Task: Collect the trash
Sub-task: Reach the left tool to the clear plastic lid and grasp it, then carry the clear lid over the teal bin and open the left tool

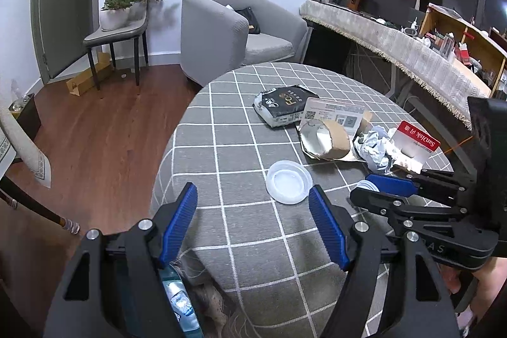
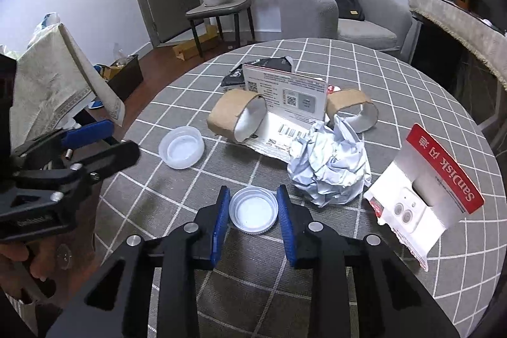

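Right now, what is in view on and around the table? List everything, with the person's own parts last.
Plastic caps: two, translucent white; one between the right gripper's pads, one farther left.
Cardboard tube pieces: two, brown; mid-table.
Crumpled paper: one, pale grey-blue; right of the nearer cap.
SanDisk card: one, red and white; right side.
Printed card: one, white; standing behind the tubes.
Black packet: one; far side.
Table: one, grey checked cloth.
Armchair: one, grey.
Chair with plants: one, grey.
Left gripper: black, blue pads, open.
Right gripper: black, blue pads, around the cap.
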### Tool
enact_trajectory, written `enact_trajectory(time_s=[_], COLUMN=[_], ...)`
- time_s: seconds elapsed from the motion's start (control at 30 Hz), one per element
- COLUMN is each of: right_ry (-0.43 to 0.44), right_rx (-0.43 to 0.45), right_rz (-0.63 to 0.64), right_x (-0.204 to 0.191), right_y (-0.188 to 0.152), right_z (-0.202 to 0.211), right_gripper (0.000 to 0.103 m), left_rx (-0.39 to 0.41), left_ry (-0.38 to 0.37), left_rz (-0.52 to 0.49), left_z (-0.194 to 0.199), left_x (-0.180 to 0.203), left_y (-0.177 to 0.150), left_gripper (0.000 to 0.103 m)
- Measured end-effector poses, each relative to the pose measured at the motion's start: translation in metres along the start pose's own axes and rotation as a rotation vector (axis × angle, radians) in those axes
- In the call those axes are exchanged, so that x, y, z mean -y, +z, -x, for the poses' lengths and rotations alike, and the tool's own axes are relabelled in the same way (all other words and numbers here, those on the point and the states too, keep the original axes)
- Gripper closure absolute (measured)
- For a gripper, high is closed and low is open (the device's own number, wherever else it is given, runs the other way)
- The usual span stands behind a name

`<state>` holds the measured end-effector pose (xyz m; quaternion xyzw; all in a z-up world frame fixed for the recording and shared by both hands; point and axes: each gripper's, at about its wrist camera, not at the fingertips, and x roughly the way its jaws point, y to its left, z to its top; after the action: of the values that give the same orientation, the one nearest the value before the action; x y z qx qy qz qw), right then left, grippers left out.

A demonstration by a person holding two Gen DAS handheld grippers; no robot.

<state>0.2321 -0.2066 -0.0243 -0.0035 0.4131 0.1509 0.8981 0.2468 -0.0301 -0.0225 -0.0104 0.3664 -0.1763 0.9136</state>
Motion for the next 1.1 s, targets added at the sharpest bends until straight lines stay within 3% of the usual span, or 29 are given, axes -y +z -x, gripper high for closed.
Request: enact_trajectory(time_s=[0.13,0.47,0.73,0.83,1.1], right_ry=[0.033,0.076,0.086,0.093,0.106], right_rx=[0.065,0.177,0.169,0.164,0.176], right_rz=[-0.015,-0.056,-0.059,-0.076,-0.067], right_x=[0.003,0.015,0.019,0.021,0.008], right_y=[0.005,0.014,0.021,0.022,0.025], right_z=[0.011,0.031,0.03,0.029,0.036], right_gripper=[0.073,0.073,0.073,0.073,0.073], left_rx=[-0.016,-0.042,-0.088,-0.084,-0.032], left_ry=[0.004,-0.029,-0.01,0.013,0.001], left_rz=[-0.003,-0.027,-0.067,-0.094,-0.062], left_z=[-0.008,-0.023,-0.043,-0.045,-0.025], left_x=[0.004,0.022,0.033,0.037,0.025], left_y=[0.001,0.007,0.009,0.007,0.004], left_gripper=[0.037,0.046,0.055,0.061,0.061])
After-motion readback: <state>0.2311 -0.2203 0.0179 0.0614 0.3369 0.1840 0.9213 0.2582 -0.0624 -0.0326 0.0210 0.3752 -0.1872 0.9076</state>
